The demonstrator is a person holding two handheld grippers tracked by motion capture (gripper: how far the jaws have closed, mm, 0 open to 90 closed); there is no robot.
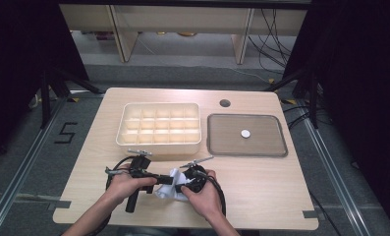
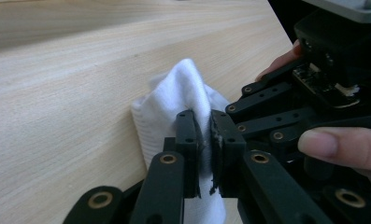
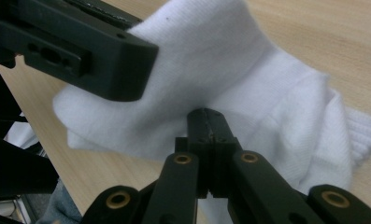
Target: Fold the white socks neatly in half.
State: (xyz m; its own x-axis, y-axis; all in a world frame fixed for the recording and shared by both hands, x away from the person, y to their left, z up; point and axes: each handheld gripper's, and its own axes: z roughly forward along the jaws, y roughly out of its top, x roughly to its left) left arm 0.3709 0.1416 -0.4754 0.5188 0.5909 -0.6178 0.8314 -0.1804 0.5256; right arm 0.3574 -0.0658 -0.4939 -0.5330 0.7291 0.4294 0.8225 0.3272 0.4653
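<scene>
White ribbed cotton, a sock, sits bunched at the near edge of the wooden table, pinched from both sides: the left gripper has its jaws nearly together on a fold of the fabric, and the right gripper is clamped tight, its jaws meeting on another fold. I judge the step in hand to be folding or rolling the sock between the two tools; the next move probably calls for one gripper to hold fast while the other draws its fold over, keeping the cloth from slipping free. The left gripper view shows the cuff's ribbing lying against the wood and the person's fingers on the other tool; the right gripper view shows the sock's body draped, lifted off the table. Farther off, the high view alone takes in the cream divided box and, beside it, the grey tray bearing a small white disc
</scene>
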